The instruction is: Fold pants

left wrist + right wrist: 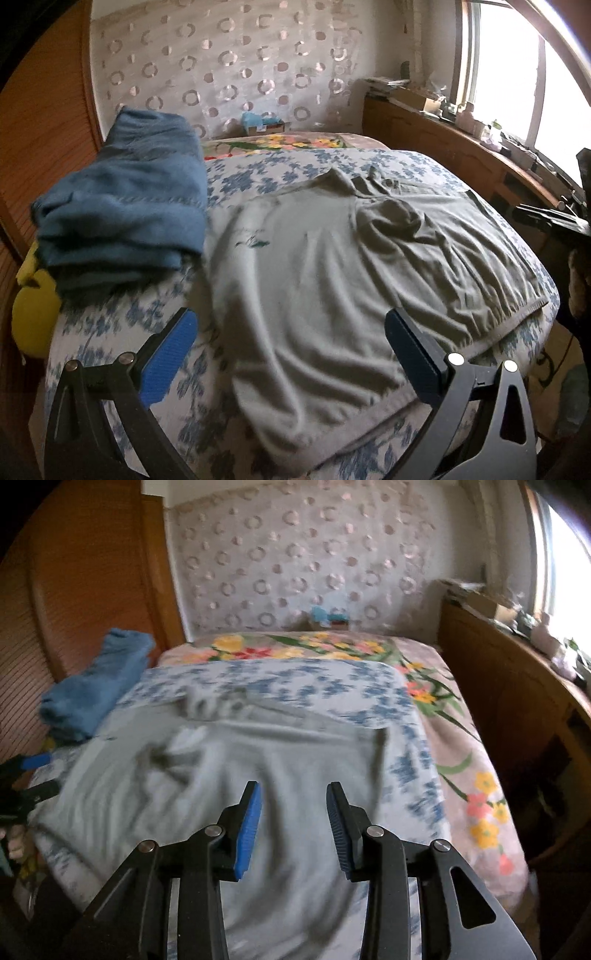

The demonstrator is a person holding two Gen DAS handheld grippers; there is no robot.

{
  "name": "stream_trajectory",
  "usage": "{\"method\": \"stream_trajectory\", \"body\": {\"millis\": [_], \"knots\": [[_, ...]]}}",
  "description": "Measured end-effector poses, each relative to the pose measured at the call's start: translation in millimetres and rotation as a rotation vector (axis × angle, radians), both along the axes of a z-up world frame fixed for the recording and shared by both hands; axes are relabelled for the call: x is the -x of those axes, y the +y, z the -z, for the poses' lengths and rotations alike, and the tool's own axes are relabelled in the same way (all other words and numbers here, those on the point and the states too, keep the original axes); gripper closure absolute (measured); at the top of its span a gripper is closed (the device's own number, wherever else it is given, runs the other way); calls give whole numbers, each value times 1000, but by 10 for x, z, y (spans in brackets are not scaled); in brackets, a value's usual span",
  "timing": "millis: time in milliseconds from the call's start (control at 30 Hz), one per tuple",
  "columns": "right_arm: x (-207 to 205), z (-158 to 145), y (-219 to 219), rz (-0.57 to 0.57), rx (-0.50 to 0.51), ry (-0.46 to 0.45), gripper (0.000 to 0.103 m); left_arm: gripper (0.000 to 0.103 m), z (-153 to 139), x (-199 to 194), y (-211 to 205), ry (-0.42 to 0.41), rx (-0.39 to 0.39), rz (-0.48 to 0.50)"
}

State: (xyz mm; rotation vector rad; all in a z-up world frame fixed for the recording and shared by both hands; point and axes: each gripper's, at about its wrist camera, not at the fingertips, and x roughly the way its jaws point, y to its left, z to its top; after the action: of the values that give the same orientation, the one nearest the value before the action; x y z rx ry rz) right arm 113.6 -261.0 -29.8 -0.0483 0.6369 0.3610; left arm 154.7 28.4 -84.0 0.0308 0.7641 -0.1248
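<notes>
Grey-green pants (332, 266) lie spread and wrinkled on the bed, the waistband with a button at the far end. They also show, blurred, in the right wrist view (258, 775). My left gripper (291, 325) is wide open and empty, hovering above the pants' near part. My right gripper (293, 797) is open and empty above the pants' near end. The left gripper also shows at the left edge of the right wrist view (33, 775).
A folded blue garment (125, 206) lies at the bed's left side, also in the right wrist view (96, 686). The bed has a blue-flowered cover (258, 170) and a floral blanket (461, 738). A cluttered wooden shelf (461, 133) runs on the right under the window. A yellow object (33, 306) sits at the left.
</notes>
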Motion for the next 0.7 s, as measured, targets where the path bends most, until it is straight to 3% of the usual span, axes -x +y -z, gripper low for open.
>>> {"method": "stream_trajectory", "body": {"millis": [67,200,533,700], "knots": [[154,16,91,-21,17,-24,62,3,10,73,28,-5,4,-4],[351,72,137,-54,8,-61,47,8,59,175,38,-1,20,-6],[626,254,161,-53,-19,-53,46,29,204,432,6,22,34,-3],[784,229,62,-42,-35,-43,46,33,209,481,76,21,41,-39]]}}
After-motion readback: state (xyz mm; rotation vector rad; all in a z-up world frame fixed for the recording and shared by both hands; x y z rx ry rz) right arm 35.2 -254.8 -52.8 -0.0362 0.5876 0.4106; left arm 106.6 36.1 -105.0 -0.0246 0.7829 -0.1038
